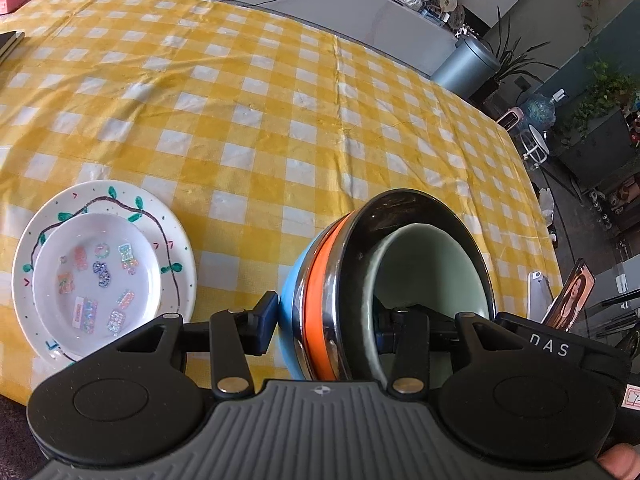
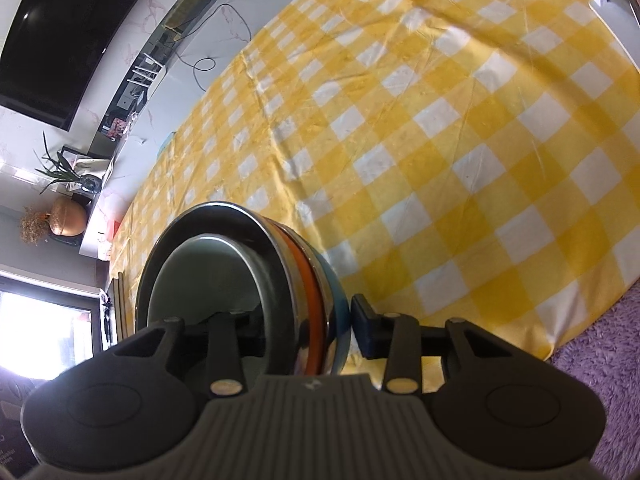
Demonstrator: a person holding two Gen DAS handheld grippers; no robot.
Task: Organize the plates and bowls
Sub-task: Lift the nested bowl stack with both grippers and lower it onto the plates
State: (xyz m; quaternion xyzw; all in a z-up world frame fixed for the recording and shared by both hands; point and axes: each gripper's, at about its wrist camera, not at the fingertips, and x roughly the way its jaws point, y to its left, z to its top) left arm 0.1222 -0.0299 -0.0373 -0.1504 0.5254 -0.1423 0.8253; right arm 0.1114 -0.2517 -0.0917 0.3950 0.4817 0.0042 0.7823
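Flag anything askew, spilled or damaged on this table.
The nested bowl stack is tipped on its side, openings facing sideways, clamped at the rim by the left gripper and right gripper. The small dish sits level in the painted plate. No spill or breakage shows.

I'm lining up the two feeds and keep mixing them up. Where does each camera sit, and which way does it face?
Left wrist: on the left gripper, looking across the checkered table past the stacked plates; its fingers and a thumb tip show.
Right wrist: on the right gripper, facing the table and TV; its fingers show.
Shared: the nested bowls, gripped by both.
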